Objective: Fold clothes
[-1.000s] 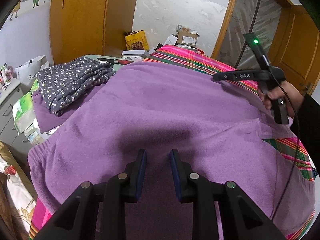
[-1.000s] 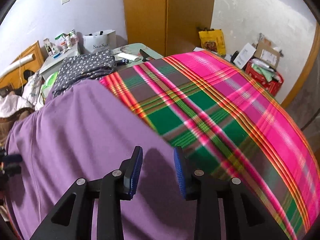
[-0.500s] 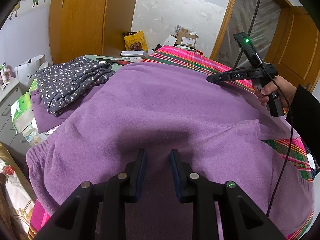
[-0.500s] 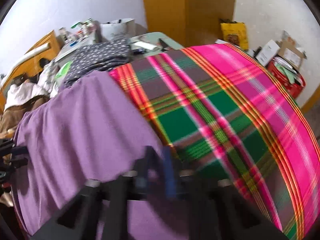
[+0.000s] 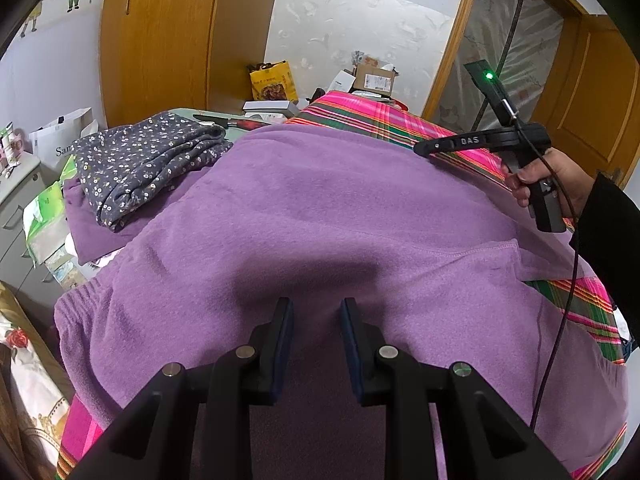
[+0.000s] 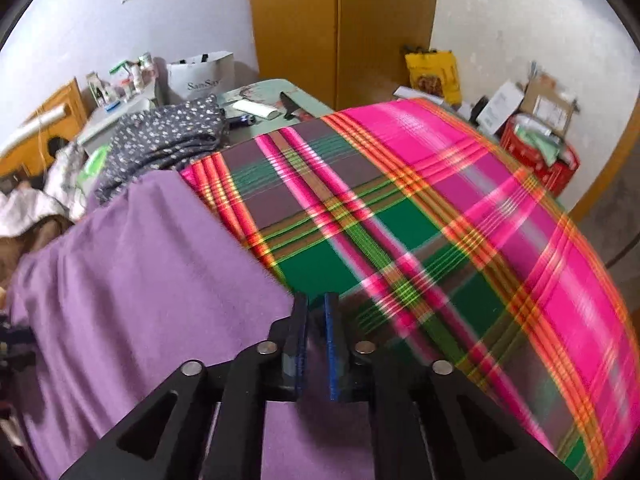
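A large purple fleece garment [image 5: 320, 208] lies spread over a bright plaid blanket [image 6: 460, 216] on the bed. My left gripper [image 5: 316, 312] is open, its jaws hovering just above the near part of the purple cloth. My right gripper [image 6: 316, 304] has its jaws nearly closed at the purple garment's [image 6: 152, 272] far edge, where it meets the plaid; whether cloth sits between them is unclear. The right gripper also shows in the left wrist view [image 5: 424, 147], held by a hand over the garment's far right side.
A folded dark floral garment [image 5: 148, 160] lies on a folded purple piece at the left. A side table behind holds a knife [image 6: 292, 106] and small items. Boxes and a yellow bag [image 5: 272, 80] stand by the wall. A cabinet stands at the left.
My right gripper's jaws have narrowed from wide open to nearly shut, and it has moved to the purple garment's edge. My left gripper has stayed open over the cloth.
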Available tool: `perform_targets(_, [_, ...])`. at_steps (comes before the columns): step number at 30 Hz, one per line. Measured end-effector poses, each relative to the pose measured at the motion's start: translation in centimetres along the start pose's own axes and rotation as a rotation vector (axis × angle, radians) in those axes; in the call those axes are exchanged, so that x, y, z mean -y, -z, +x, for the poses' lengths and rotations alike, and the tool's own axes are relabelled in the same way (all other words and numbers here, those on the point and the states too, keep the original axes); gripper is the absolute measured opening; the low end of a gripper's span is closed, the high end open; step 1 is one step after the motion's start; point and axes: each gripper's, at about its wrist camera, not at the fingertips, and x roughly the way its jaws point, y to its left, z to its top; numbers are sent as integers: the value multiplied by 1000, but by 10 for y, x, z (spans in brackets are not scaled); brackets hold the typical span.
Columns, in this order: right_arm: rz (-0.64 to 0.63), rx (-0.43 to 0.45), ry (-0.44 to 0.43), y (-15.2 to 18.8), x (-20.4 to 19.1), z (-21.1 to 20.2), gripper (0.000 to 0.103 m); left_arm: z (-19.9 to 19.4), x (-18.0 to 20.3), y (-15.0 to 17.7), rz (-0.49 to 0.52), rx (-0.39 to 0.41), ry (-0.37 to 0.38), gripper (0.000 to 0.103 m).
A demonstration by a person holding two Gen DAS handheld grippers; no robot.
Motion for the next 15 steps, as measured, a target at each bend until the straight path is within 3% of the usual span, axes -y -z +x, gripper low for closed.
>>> perform_targets(9, [46, -22, -17, 51, 40, -27, 38, -4, 3, -1, 7, 7, 4, 25])
perform_targets(15, [61, -32, -47, 74, 65, -42, 38, -4, 13, -1, 30, 5, 17, 25])
